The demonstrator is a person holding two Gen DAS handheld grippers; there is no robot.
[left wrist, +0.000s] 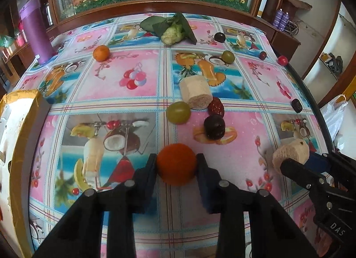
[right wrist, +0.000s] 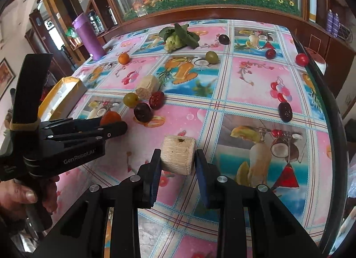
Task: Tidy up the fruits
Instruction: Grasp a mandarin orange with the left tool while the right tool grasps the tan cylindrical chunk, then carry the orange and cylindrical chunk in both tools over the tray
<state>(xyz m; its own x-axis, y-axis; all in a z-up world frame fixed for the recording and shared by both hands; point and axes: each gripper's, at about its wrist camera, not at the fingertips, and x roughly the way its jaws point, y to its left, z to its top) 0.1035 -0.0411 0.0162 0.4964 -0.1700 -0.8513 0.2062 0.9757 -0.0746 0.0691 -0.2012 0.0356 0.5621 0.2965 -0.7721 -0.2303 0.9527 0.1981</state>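
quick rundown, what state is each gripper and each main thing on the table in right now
left gripper: shut on the round orange fruit, which rests on the tablecloth
right gripper: shut on the pale beige cut cylinder piece
purple tall tumbler: upright, lid on
gold-edged white box: lying at the table's left edge
green grape nearest the cluster: loose, beside a second pale beige cylinder on its side
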